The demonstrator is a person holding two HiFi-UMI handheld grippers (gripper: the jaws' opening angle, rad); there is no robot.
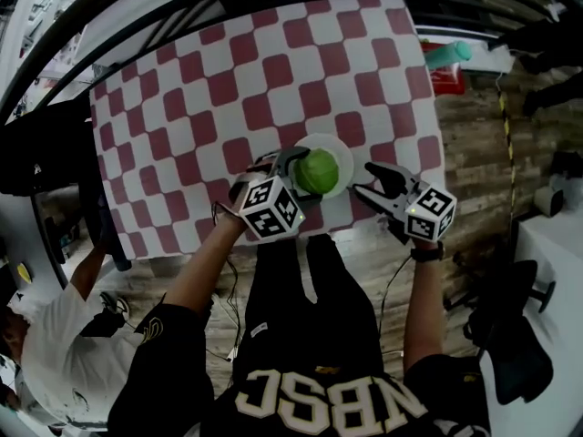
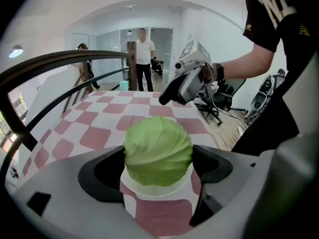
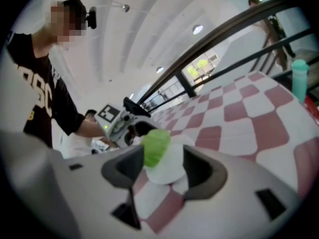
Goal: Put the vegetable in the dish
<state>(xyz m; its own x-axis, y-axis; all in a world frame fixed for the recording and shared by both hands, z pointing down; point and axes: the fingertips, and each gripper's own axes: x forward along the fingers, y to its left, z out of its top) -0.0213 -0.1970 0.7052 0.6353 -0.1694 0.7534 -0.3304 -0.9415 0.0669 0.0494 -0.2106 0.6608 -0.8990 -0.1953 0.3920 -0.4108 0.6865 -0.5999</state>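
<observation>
A green cabbage (image 1: 319, 171) (image 2: 157, 151) (image 3: 156, 147) rests on a small white dish (image 1: 343, 156) (image 2: 159, 192) (image 3: 172, 169) near the front edge of the red-and-white checked tablecloth (image 1: 273, 71). My left gripper (image 1: 303, 175) (image 2: 157, 163) reaches in from the left, with a jaw pressed against each side of the cabbage. My right gripper (image 1: 363, 178) (image 3: 158, 171) stands just right of the dish, its jaws wide apart and empty, pointing at the dish and cabbage without touching them.
A teal bottle (image 1: 448, 55) (image 3: 299, 81) and a red item (image 1: 446, 82) sit past the table's right edge. Black railings (image 1: 137, 16) arc over the far side. A person (image 2: 144, 59) stands beyond the table, near office chairs (image 2: 219, 101). Another person (image 1: 46, 344) crouches at the left.
</observation>
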